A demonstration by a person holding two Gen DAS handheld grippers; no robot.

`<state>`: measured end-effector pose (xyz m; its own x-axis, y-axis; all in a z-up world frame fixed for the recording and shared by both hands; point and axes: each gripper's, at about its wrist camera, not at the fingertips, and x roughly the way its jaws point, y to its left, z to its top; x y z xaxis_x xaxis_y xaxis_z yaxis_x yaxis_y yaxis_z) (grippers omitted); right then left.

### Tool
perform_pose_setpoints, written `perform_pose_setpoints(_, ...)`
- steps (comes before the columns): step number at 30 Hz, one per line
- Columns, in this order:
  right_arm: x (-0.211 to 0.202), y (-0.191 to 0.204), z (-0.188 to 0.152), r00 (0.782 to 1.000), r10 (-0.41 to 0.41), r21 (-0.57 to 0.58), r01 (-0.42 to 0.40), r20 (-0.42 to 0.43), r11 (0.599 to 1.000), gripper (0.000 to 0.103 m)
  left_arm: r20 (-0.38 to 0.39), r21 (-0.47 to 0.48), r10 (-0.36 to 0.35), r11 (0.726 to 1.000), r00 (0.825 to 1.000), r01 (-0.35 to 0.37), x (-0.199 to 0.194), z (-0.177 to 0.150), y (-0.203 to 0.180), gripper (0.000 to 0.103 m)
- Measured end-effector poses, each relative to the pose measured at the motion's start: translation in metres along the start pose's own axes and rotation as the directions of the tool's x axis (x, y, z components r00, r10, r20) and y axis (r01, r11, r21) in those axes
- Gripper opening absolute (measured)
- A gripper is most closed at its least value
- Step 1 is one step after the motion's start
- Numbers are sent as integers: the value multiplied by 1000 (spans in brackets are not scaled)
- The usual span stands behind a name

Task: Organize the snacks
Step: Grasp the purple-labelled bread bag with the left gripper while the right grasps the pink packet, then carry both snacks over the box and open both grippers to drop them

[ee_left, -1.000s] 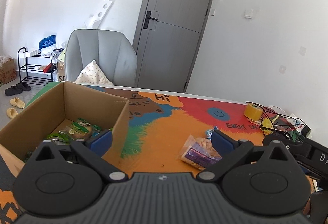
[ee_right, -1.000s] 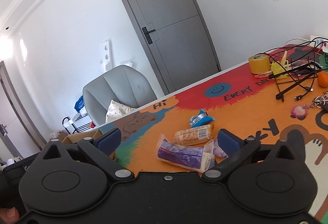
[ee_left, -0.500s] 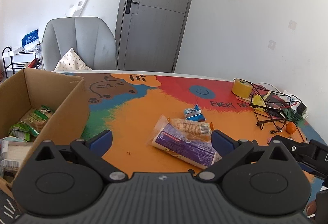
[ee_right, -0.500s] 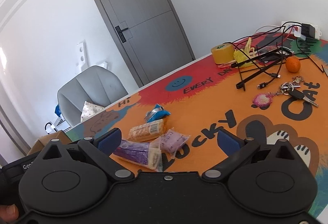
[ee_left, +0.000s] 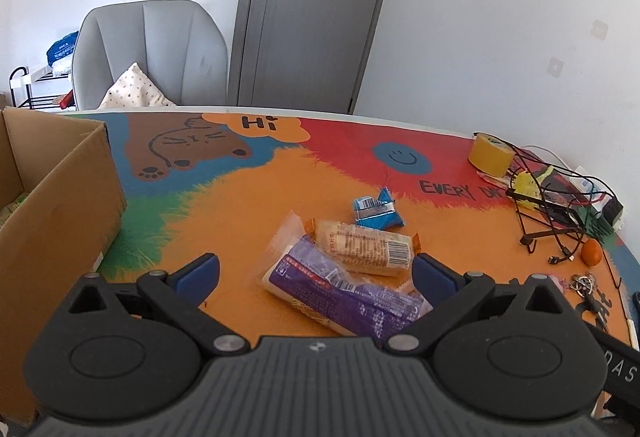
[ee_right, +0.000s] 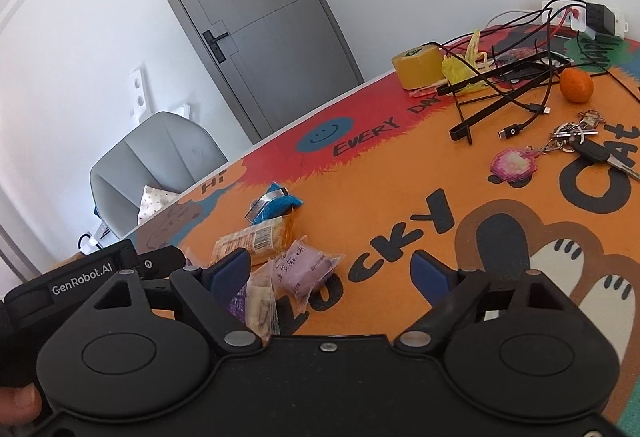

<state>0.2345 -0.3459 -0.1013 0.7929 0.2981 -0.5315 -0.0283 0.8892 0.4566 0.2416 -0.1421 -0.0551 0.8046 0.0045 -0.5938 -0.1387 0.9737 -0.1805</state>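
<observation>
A loose heap of snacks lies mid-table: a long purple packet [ee_left: 340,289], a beige cracker packet [ee_left: 364,247] and a small blue packet [ee_left: 376,213]. My left gripper [ee_left: 316,271] hangs open just above the purple packet, whose near end lies between the blue pads without touching them. The cardboard box [ee_left: 60,197] stands at the left. In the right wrist view my right gripper [ee_right: 330,271] is open with its jaws closing; a small purple pouch [ee_right: 304,269] lies below, between them, untouched. The cracker packet [ee_right: 252,241] and blue packet [ee_right: 276,203] lie beyond its left finger.
A yellow tape roll [ee_left: 490,155], tangled black cables [ee_left: 552,205], an orange [ee_right: 576,85] and keys with a pink charm [ee_right: 580,141] crowd the table's right side. A grey chair [ee_left: 148,53] stands behind the far edge. The left gripper's body [ee_right: 100,273] is close on the left.
Both grippers have swung right and sunk toward the snack heap. The box has slid to the left edge of the left view. The right jaws have narrowed slightly.
</observation>
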Motion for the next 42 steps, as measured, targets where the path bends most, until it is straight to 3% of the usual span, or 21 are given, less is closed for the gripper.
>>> perform_pose_setpoints(5,22,3,3,1000,-16,47,17,-12,999,86,-30,-36,51,998,998,-52,23,-2,-1,101)
perform_pose_setpoints(13,43,20,-4,998,-60,15,60,-37,998,85,-99,-70,73,994,992,-80,42,-12,16,96)
perform_pose_setpoints(18,55,29,-8,996,-62,-20,61,-69,998,86,-103,-67,74,994,992,-81,38,-15,27,62)
perform_pose_setpoints(22,54,42,-18,992,-117,-100,112,-45,989,83,-97,-78,63,994,993,-71,30,-19,35,43)
perform_pose_setpoints(25,51,50,-25,993,-116,-126,111,-34,986,65,-93,-105,46,993,995,-56,22,-22,42,33)
perform_pose_setpoints(30,47,54,-32,991,-132,-160,126,-25,979,11,-84,-93,52,994,995,-59,6,-26,47,29)
perform_pose_setpoints(34,43,46,-32,996,-79,-96,76,-28,992,8,-63,-85,63,994,996,-68,-4,-24,51,28)
perform_pose_setpoints(42,17,47,-22,998,-28,-52,30,54,998,5,-15,-89,34,995,999,-35,-27,-13,56,27)
